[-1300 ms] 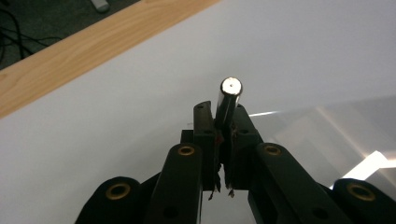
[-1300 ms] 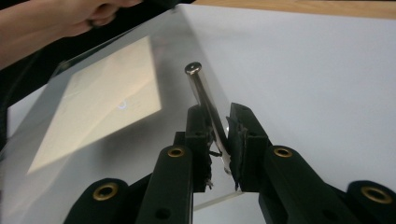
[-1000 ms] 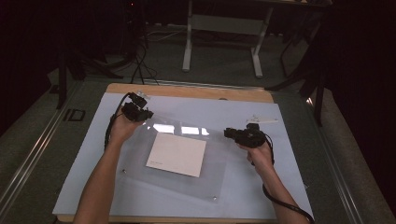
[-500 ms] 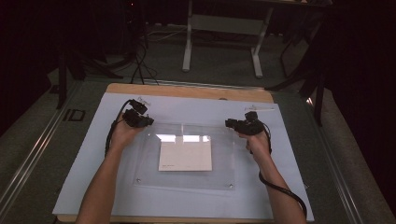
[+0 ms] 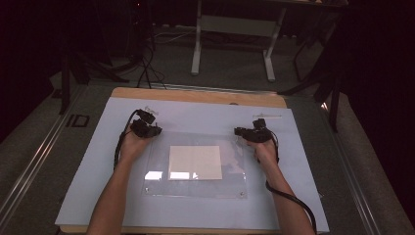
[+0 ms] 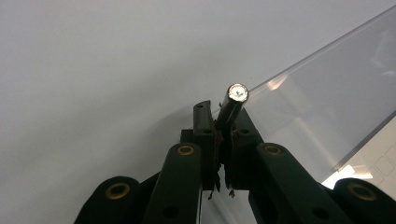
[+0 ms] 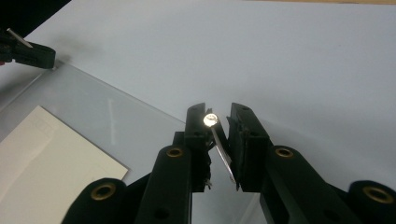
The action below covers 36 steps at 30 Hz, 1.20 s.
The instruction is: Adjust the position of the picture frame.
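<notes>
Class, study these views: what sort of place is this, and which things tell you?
Probably a lab or recording studio: a work table under a pale sheet, dark surroundings, cables on the floor and a metal stand behind.

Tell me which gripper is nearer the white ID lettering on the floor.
Left. The left gripper is at the clear plastic panel's far-left corner, toward the lettering; the right gripper is at its far-right corner.

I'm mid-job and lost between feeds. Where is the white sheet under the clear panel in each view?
High view: white sheet at centre of the clear panel, between the two hands.
Left gripper view: a sliver at the right edge.
Right gripper view: lower left.
Shared landmark: the clear panel's far edge, at both grippers.
</notes>
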Each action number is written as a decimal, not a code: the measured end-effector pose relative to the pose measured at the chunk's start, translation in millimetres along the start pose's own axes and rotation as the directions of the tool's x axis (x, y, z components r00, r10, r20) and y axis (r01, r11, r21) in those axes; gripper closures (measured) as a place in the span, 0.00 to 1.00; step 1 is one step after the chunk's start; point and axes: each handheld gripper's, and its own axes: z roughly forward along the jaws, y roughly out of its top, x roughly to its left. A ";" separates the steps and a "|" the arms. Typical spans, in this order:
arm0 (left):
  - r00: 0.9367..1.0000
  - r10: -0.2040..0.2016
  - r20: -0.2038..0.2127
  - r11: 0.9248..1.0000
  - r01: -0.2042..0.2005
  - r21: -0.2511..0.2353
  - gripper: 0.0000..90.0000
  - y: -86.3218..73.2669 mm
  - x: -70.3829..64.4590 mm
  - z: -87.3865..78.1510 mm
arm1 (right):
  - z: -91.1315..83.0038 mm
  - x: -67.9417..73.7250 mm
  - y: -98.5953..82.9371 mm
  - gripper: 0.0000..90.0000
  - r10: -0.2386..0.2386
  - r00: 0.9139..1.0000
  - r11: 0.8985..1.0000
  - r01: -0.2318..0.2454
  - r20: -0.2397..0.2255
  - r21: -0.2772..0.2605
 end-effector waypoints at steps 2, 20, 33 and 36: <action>1.000 -0.004 -0.002 1.000 0.004 -0.002 0.94 -0.5 -0.4 -0.1 | 0.5 0.6 0.5 0.87 -0.004 1.000 1.000 0.004 0.003 -0.001; 1.000 -0.007 0.004 1.000 0.007 -0.017 0.92 -5.6 -1.3 -2.9 | 2.4 2.3 -1.1 0.87 -0.023 1.000 0.999 0.023 0.017 -0.025; 0.998 -0.048 0.040 0.993 0.052 -0.105 0.83 -13.2 0.7 -14.0 | 0.1 6.9 -2.1 0.84 -0.075 0.995 0.997 0.077 0.070 -0.016; 0.996 -0.067 0.053 0.988 0.073 -0.132 0.81 -14.9 0.7 -18.5 | -3.2 7.3 -3.0 0.81 -0.089 0.993 0.996 0.091 0.081 -0.020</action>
